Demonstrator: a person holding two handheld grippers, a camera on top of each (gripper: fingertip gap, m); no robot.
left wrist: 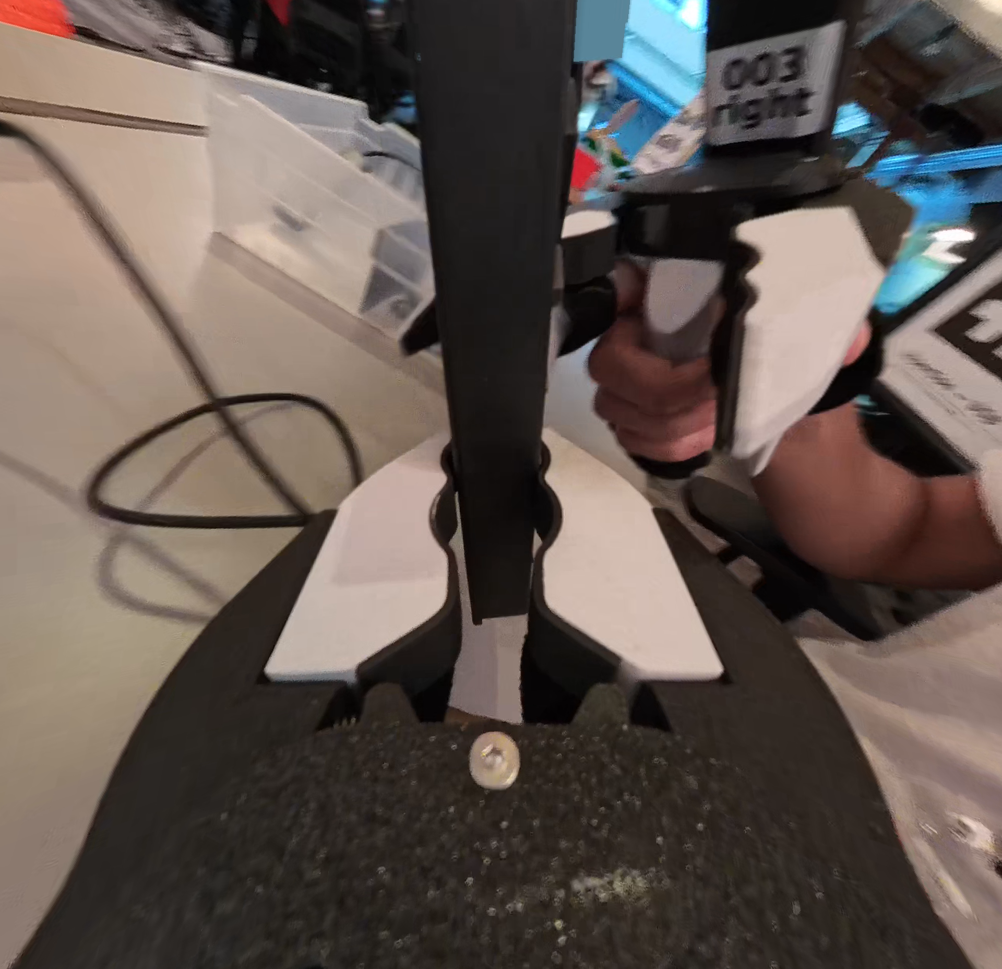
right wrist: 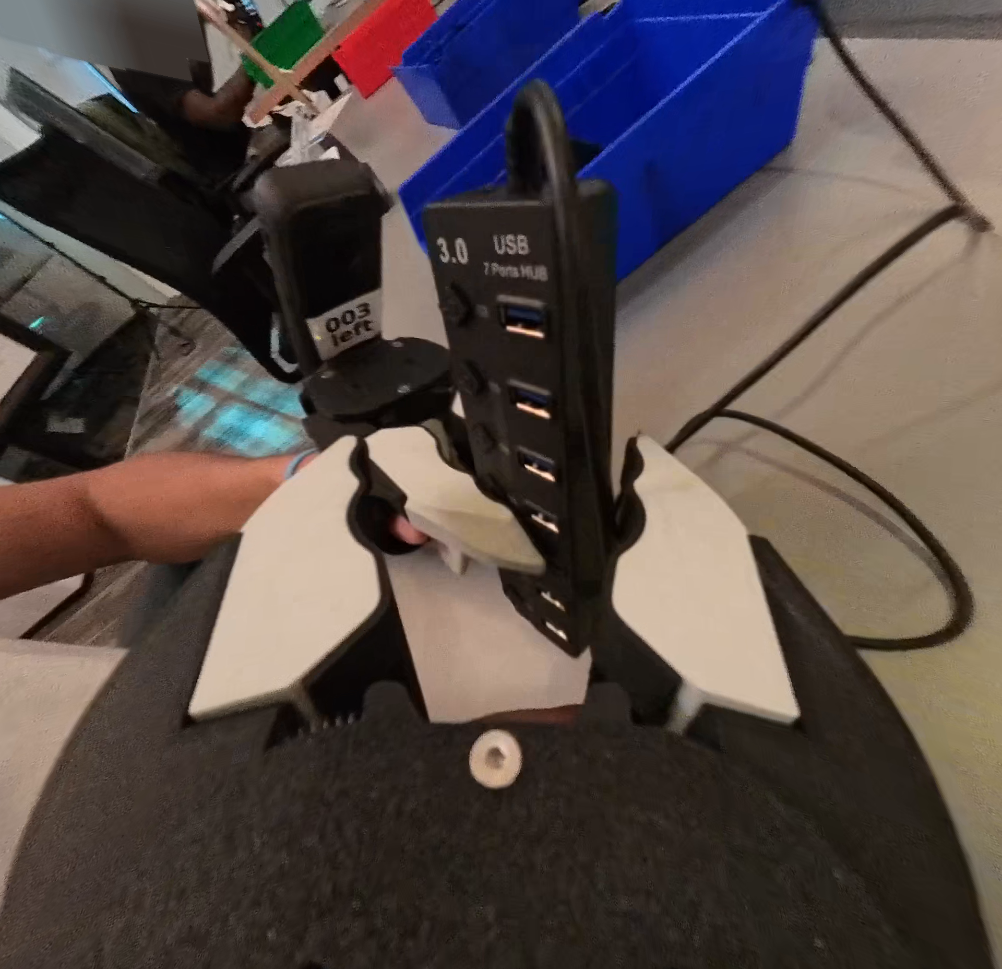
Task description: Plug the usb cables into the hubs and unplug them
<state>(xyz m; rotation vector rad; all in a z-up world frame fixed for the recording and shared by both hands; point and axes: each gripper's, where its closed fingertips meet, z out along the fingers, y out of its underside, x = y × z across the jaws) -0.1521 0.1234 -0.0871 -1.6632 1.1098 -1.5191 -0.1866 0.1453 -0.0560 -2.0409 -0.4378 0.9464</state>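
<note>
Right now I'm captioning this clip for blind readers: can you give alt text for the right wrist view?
A black USB hub stands upright, pinched near its lower end by the left gripper, inside the right gripper's open jaws. Its black cable loops over the pale table; blue bins sit behind.

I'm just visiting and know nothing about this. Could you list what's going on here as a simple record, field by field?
held object: black USB hub, upright, lifted off the table
holder: left gripper, shut on the hub's lower part
right gripper: open, fingers either side of the hub
hub ports: a row facing the right wrist camera, all visible ones empty
hub cable: black, looping on the white table
behind: blue bins
</note>
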